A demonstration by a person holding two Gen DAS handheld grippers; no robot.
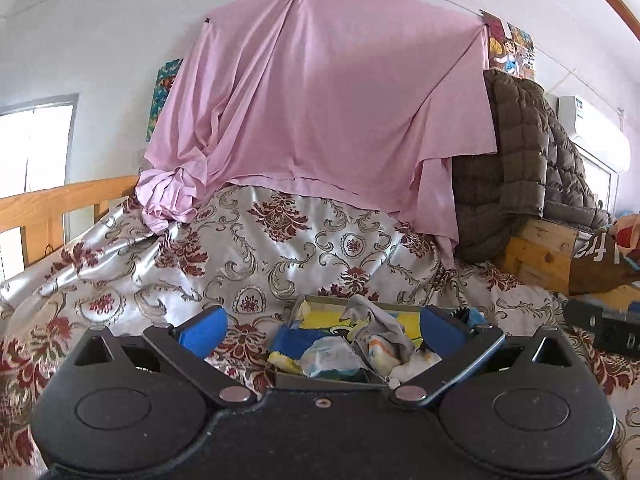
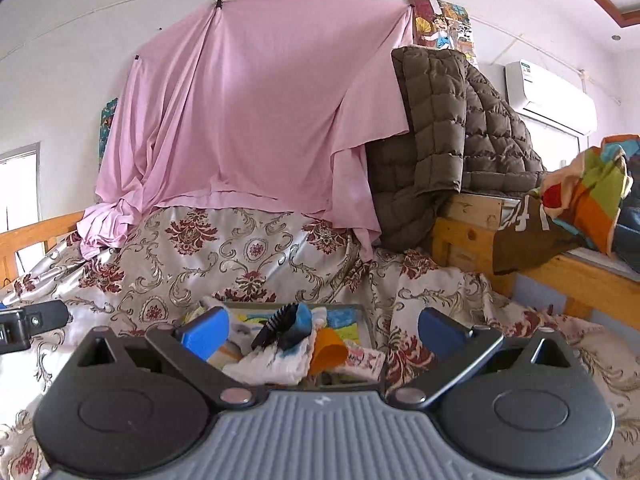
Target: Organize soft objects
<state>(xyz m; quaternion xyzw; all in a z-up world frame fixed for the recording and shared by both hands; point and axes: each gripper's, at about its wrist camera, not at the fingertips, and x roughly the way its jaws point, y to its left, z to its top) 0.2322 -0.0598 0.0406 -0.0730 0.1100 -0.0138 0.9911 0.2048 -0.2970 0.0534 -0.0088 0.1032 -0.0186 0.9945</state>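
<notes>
Left gripper: I hold it spread wide and empty, so it can drop over the pile.
Right gripper: also spread, nothing held.
Soft objects: heaped in a shallow box just ahead of both sets of fingers, between them.
Bedspread: floral, under the box.
Next: I'd judge a pick from the heap.

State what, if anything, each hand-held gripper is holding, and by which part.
Nothing is held. The left hand-held gripper and the right hand-held gripper both stand open above the tray of small soft items, fingers apart, gripping nothing.
</notes>
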